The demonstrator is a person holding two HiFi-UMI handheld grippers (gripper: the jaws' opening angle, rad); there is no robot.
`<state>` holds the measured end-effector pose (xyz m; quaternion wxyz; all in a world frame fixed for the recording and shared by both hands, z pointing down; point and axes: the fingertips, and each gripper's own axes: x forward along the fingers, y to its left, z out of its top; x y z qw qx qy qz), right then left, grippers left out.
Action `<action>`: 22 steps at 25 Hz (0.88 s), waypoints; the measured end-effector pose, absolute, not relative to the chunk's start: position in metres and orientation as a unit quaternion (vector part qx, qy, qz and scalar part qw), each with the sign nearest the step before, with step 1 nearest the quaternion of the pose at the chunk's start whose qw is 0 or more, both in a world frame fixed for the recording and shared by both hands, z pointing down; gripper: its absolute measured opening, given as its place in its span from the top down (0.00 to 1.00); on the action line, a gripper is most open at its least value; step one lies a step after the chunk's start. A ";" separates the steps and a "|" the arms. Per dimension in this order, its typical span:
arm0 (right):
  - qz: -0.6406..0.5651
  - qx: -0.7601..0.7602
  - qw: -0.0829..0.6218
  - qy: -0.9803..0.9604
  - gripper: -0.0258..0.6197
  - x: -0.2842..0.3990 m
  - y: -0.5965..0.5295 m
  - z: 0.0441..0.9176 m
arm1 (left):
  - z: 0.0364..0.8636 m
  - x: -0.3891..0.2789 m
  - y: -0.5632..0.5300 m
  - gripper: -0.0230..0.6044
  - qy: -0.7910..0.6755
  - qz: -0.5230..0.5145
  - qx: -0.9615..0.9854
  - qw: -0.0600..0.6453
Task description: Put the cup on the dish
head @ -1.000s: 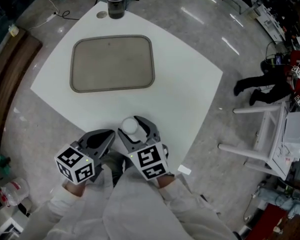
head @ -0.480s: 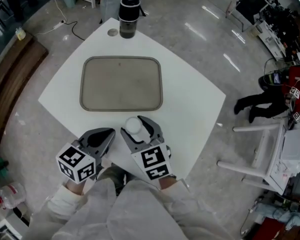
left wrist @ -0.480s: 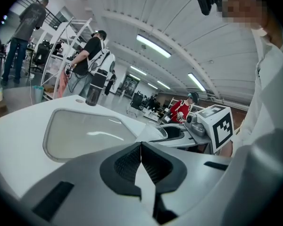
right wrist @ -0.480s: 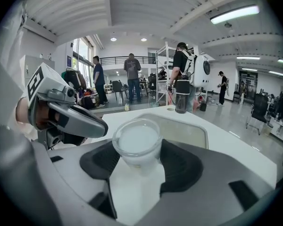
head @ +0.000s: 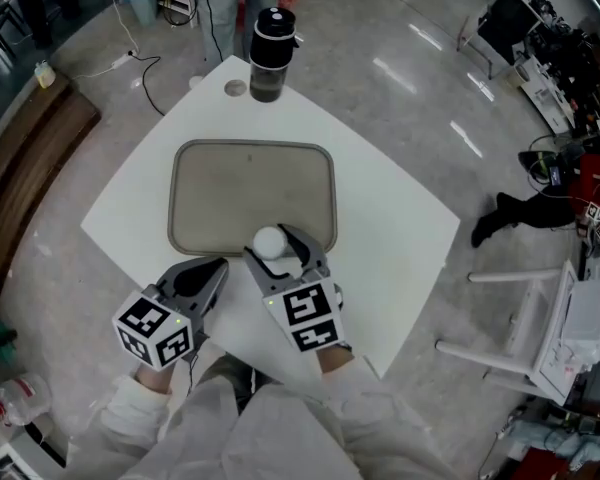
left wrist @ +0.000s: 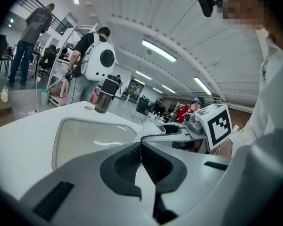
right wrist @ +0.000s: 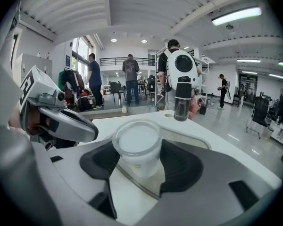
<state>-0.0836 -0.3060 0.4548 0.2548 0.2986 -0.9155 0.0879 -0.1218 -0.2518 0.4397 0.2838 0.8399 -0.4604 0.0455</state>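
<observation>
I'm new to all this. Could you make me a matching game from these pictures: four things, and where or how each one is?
1 cup
2 tray
3 bottle
4 left hand-held gripper

A far corner of the table
B shut, empty
C held by the right hand-held gripper
D flat, mid-table

Pairs: 1-C, 2-D, 3-A, 4-B

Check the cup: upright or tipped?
Upright. The cup stands rim-up, clamped in the right gripper; its round mouth faces up.
</observation>
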 end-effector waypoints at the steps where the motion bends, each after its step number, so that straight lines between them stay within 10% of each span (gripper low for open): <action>1: 0.089 0.300 0.254 -0.915 0.54 -0.086 -0.312 0.456 | 0.441 -0.124 -0.256 0.95 -0.462 0.047 0.839 0.283; 22: 0.126 0.341 0.247 -0.898 0.54 -0.116 -0.389 0.517 | 0.484 -0.157 -0.311 0.95 -0.474 0.069 0.830 0.284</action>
